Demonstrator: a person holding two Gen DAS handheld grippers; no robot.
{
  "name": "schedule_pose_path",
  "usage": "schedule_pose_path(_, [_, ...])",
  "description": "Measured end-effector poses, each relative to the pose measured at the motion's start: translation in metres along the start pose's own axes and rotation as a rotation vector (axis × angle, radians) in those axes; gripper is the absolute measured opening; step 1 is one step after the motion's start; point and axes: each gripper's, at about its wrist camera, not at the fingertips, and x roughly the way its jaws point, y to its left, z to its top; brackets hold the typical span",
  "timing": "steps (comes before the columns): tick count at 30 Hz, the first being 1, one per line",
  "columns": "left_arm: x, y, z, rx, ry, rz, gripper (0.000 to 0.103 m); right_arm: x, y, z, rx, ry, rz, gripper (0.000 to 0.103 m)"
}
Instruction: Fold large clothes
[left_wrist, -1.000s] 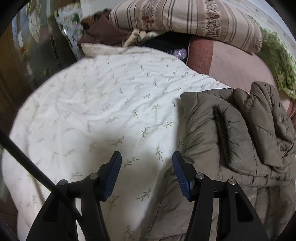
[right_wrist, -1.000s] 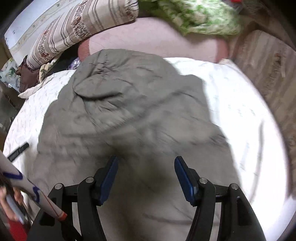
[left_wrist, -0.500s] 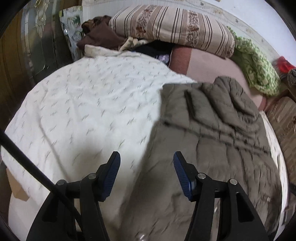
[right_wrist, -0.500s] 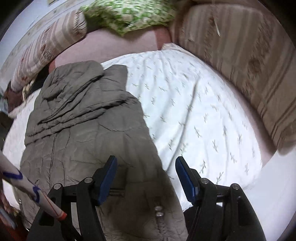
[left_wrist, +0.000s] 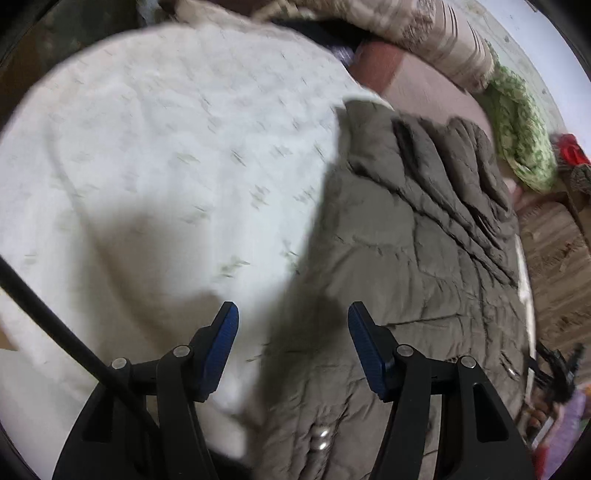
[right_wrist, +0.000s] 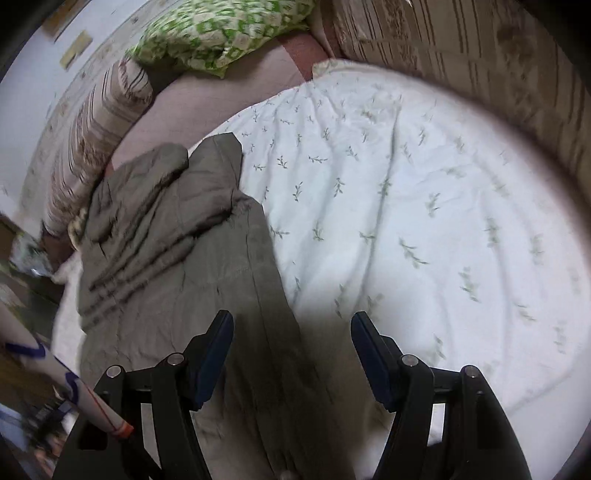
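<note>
An olive quilted jacket (left_wrist: 424, 266) lies lengthwise on a white leaf-print bedspread (left_wrist: 155, 155), its bunched hood end at the far side. In the left wrist view my left gripper (left_wrist: 291, 334) hovers open over the jacket's near left edge, where metal snaps (left_wrist: 319, 437) show. Nothing sits between its blue pads. In the right wrist view the same jacket (right_wrist: 177, 266) fills the left half. My right gripper (right_wrist: 291, 343) hangs open above the jacket's near right edge and the bedspread (right_wrist: 424, 221), holding nothing.
A striped pillow (right_wrist: 96, 136) and a green patterned pillow (right_wrist: 218, 33) lie at the far end of the bed. A striped cushion wall (right_wrist: 480, 62) borders the right side. A person's sleeve (right_wrist: 55, 380) shows at lower left. Clutter (left_wrist: 554, 373) sits beyond the bed's right edge.
Both grippers swept toward the jacket's near end and tilted lower. The left view shifted right onto the jacket's left edge. The right view rolled and moved to its right edge.
</note>
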Motion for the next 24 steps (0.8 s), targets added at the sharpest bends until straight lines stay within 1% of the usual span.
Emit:
schedule_pose_path(2, [0.019,0.001,0.001,-0.029,0.052,-0.014,0.061,0.016,-0.012,0.008,0.08,0.028,0.081,0.071])
schedule_pose_path(4, [0.022,-0.005,0.0,0.01,0.045,-0.018,0.061,0.031,-0.02,0.013,0.137,0.072,0.153,0.071])
schedule_pose_path(5, [0.022,-0.008,-0.001,0.016,0.051,-0.032,0.061,0.037,-0.023,0.014,0.158,0.094,0.18,0.071])
schedule_pose_path(6, [0.021,-0.009,-0.002,0.012,0.062,-0.06,0.061,0.041,-0.025,0.016,0.181,0.107,0.201,0.071])
schedule_pose_path(7, [0.022,-0.011,-0.006,0.003,0.094,-0.138,0.061,0.044,-0.028,0.016,0.206,0.112,0.231,0.071])
schedule_pose_path(8, [0.023,-0.013,-0.008,0.003,0.105,-0.171,0.061,0.045,-0.027,0.015,0.21,0.12,0.256,0.071])
schedule_pose_path(11, [0.018,-0.022,-0.02,0.041,0.083,-0.17,0.061,0.047,-0.025,0.01,0.205,0.163,0.313,0.071])
schedule_pose_path(13, [0.017,-0.023,-0.026,0.034,0.097,-0.203,0.061,0.045,-0.02,0.001,0.193,0.206,0.357,0.071])
schedule_pose_path(15, [0.013,-0.02,-0.035,0.026,0.098,-0.223,0.061,0.039,-0.015,-0.01,0.153,0.227,0.35,0.071])
schedule_pose_path(17, [0.008,-0.014,-0.046,0.002,0.098,-0.26,0.061,0.031,-0.012,-0.023,0.119,0.245,0.341,0.071])
schedule_pose_path(19, [0.004,-0.007,-0.053,-0.02,0.098,-0.286,0.061,0.021,-0.014,-0.036,0.115,0.246,0.322,0.071])
schedule_pose_path(22, [-0.004,0.003,-0.07,-0.042,0.092,-0.336,0.061,0.005,-0.019,-0.055,0.118,0.242,0.327,0.071])
schedule_pose_path(24, [-0.007,0.007,-0.08,-0.048,0.093,-0.349,0.061,-0.002,-0.019,-0.064,0.103,0.244,0.336,0.07])
